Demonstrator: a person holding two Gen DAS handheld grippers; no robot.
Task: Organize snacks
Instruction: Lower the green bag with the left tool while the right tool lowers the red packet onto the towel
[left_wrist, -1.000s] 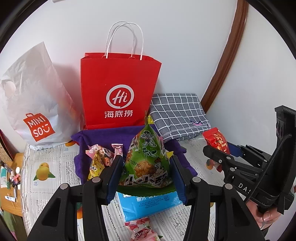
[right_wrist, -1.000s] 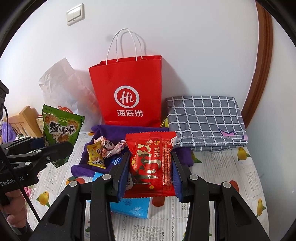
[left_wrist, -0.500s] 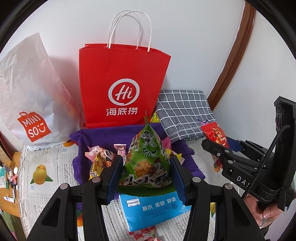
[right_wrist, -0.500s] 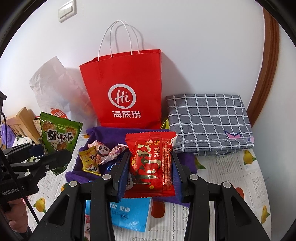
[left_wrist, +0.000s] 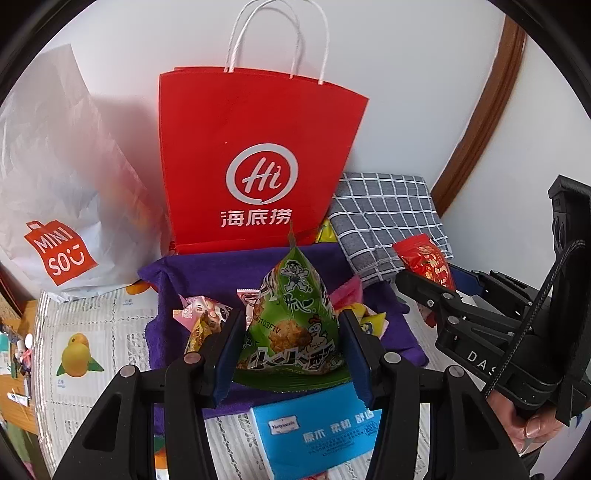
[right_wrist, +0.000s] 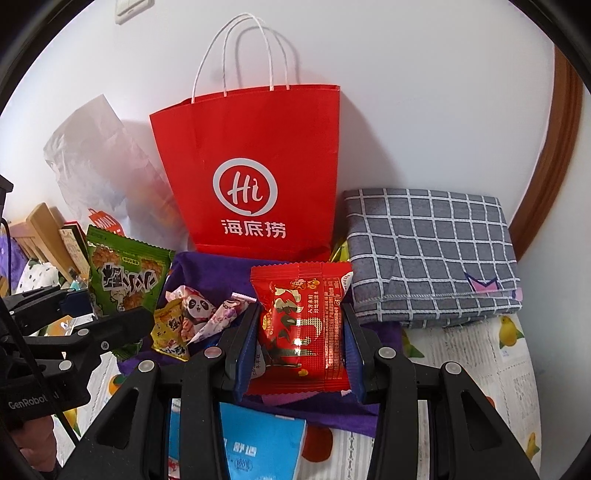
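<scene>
Snacks are being carried toward a bag by two handheld tongs. In the left wrist view, the left gripper (left_wrist: 291, 345) is clamping a green snack packet (left_wrist: 293, 317), puffed into a pyramid shape, between its blue pads, holding it above a purple cloth (left_wrist: 207, 273) where small loose candies (left_wrist: 201, 314) are lying. A tall red paper bag (left_wrist: 258, 158) with white handles is standing upright at the far side against the wall, a white plastic bag (left_wrist: 62, 177) is leaning to its left, and a folded grey checked cloth (left_wrist: 388, 218) is lying to its right. A blue tissue pack (left_wrist: 317, 432) is sitting near the camera. In the right wrist view, the right gripper (right_wrist: 301, 332) is squeezing a flat red snack packet (right_wrist: 304, 325) by its side edges, also over the purple cloth and nearer than the red bag. The bag's mouth is sitting high and looks narrow, so doing this step well probably means lifting each packet clear above the rim, taking one hand at a time so the tongs are not crowding each other, keeping clear of the handles, and letting go only once the packet is hanging over the opening.
</scene>
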